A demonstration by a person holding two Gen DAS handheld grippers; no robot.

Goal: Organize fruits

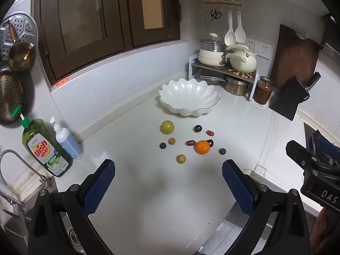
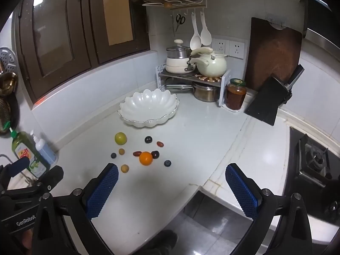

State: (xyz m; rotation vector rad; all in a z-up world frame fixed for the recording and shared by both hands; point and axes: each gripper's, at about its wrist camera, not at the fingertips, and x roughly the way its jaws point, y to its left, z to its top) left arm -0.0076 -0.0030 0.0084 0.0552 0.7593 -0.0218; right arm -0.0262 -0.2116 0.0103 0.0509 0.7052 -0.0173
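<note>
Both grippers are hanging over the near edge of the white counter [image 1: 148, 191], tilted down toward the fruit. The left gripper [image 1: 169, 170] has its blue pads spread wide with nothing between them, same deal for the right gripper [image 2: 171, 173]. The fruit is all loose on the counter, just in front of the scalloped white bowl [image 1: 189, 97], which sits upright with nothing in it. There's a round green fruit [image 1: 167, 126] closest to the bowl on the left, an orange [image 1: 202, 147] in the middle, and an oblong red fruit [image 1: 190, 142] touching or nearly touching its left side, long axis running roughly left to right. Another little oblong red fruit [image 1: 210, 133] sits further back, angled slightly. Dark berries and two small tan fruits are scattered around them, well apart from each other.
</note>
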